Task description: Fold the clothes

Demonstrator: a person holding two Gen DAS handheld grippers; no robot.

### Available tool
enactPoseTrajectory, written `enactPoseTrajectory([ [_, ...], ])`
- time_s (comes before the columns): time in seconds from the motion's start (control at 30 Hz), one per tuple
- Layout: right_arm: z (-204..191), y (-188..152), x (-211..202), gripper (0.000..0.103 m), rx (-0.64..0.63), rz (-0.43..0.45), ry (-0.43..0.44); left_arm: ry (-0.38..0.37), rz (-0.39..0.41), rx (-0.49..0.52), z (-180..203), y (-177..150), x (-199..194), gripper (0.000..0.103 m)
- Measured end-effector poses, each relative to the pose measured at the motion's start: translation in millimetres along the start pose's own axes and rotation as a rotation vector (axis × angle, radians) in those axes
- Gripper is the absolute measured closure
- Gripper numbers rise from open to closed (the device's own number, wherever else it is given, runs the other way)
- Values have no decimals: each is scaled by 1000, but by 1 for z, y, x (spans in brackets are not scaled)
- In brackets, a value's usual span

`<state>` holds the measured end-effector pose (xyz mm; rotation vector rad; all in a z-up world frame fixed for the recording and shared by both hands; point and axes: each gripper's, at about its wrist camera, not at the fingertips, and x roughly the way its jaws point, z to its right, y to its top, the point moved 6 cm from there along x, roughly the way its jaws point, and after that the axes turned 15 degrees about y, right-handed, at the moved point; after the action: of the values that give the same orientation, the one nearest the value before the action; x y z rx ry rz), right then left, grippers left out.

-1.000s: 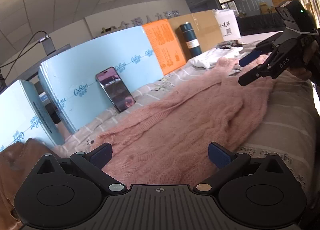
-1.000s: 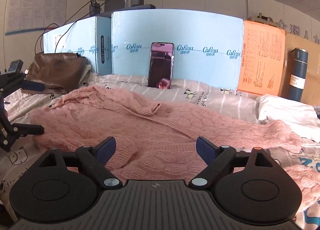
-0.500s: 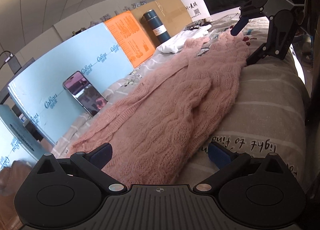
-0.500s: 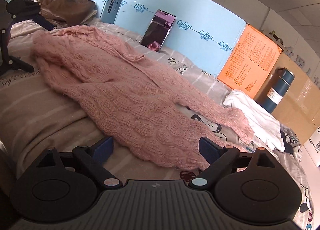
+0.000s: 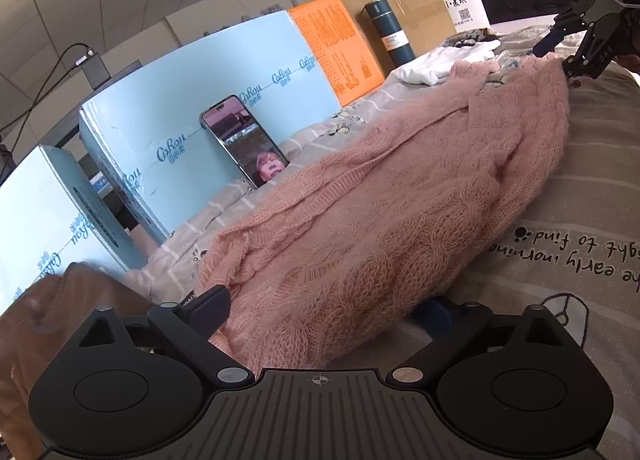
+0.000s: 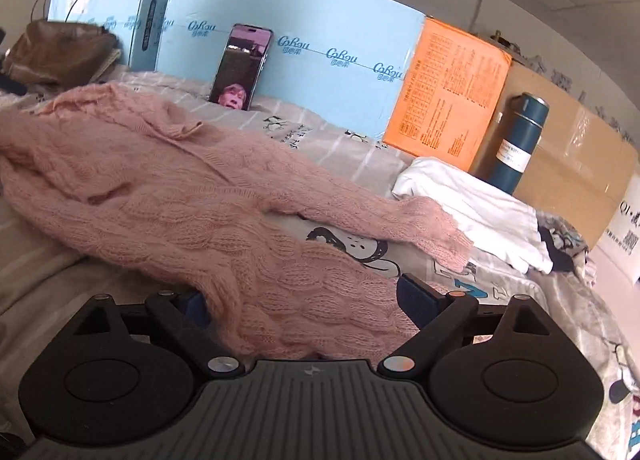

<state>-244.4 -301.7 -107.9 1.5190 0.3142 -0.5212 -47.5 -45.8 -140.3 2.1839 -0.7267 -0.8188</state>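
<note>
A pink cable-knit sweater (image 5: 392,211) lies spread across the bed sheet (image 5: 568,268); it also shows in the right wrist view (image 6: 192,195), one sleeve (image 6: 400,215) stretched toward the white garment. My left gripper (image 5: 324,310) is open with the sweater's near edge lying between its fingers. My right gripper (image 6: 304,302) is open too, with the sweater's hem between its fingers. The right gripper also shows in the left wrist view (image 5: 568,55) at the sweater's far end.
Blue foam boards (image 6: 312,47) line the back, a phone (image 6: 240,67) leaning on them. An orange box (image 6: 444,95), a teal flask (image 6: 520,143) and a cardboard box (image 6: 576,163) stand at the right. A white garment (image 6: 476,203) and a brown bag (image 6: 60,51) lie on the bed.
Both grippers have moved down and forward onto the sweater; its edges now lie between the open fingers of each. The sweater itself has stayed where it was.
</note>
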Motion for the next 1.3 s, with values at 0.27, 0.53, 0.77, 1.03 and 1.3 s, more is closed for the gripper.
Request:
enactPoseTrajectory([
  [0.27,13,28,1,86,23,126,153,-33,75,-65,-19,17,17,75],
  [0.53,43,69,43,89,-68,105,199,-20,50,-57,-47,25,59,82],
  [0.77,67,79,87,87,-77,6,253,-39,-8,-116,-63,25,92,71],
  [1.03,98,72,88,36,0,47,108,-89,40,-172,-45,49,113,30],
  [1.3,155,34,24,26,364,219,-109,-185,10,-194,-38,33,128,33],
])
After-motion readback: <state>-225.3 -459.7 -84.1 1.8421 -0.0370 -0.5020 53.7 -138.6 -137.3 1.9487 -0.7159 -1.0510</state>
